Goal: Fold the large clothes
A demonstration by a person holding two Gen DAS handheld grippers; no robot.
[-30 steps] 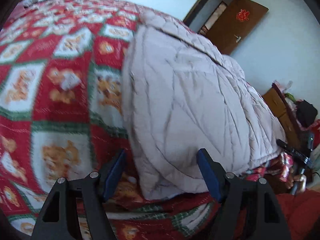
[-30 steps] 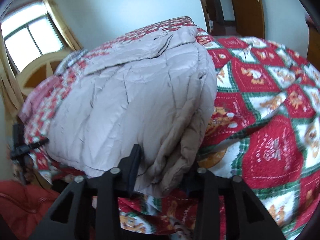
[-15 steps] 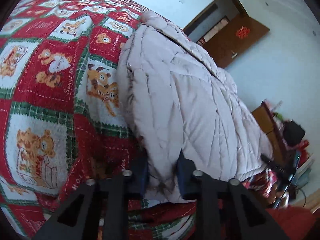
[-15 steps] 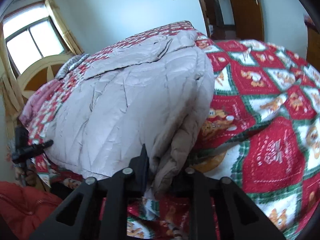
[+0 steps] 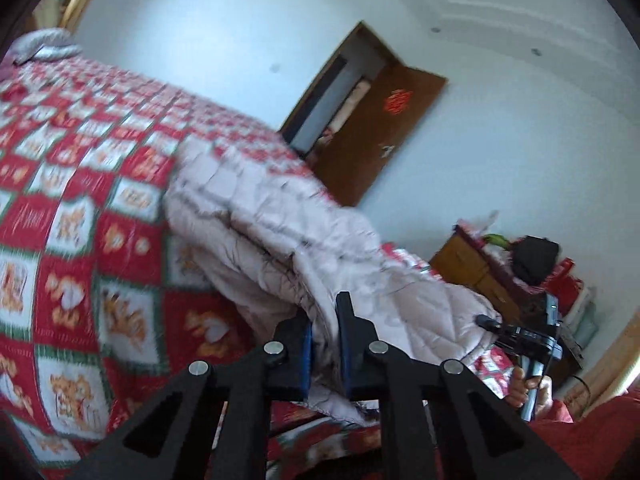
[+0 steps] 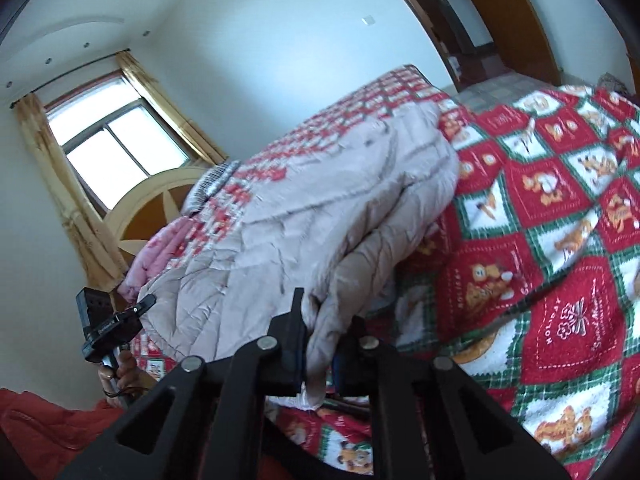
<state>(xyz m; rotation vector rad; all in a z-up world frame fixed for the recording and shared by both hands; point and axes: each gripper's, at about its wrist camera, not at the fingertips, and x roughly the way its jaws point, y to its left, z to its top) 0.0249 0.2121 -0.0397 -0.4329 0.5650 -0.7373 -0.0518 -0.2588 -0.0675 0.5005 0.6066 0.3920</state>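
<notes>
A pale beige quilted coat [image 5: 280, 220] lies on a bed covered by a red, white and green bear-pattern blanket [image 5: 72, 216]. My left gripper [image 5: 325, 332] is shut on the coat's near hem at one corner, and the fabric is lifted off the bed. In the right wrist view the same coat [image 6: 304, 220] rises in a slack fold, and my right gripper [image 6: 325, 340] is shut on its other near corner. The blanket [image 6: 560, 240] lies to the right. Each gripper shows in the other's view, the right one [image 5: 520, 340] and the left one [image 6: 108, 328].
A brown door [image 5: 380, 132] stands open beyond the bed. Wooden furniture with clutter [image 5: 500, 264] stands at the right. A window [image 6: 116, 148] with yellow curtains and a curved wooden headboard [image 6: 160, 208] are on the far side. Red fabric [image 6: 48, 432] lies near me.
Both grippers closed on the coat's near hem, then rose and tilted up, lifting the near edge off the bed. More wall and ceiling show now.
</notes>
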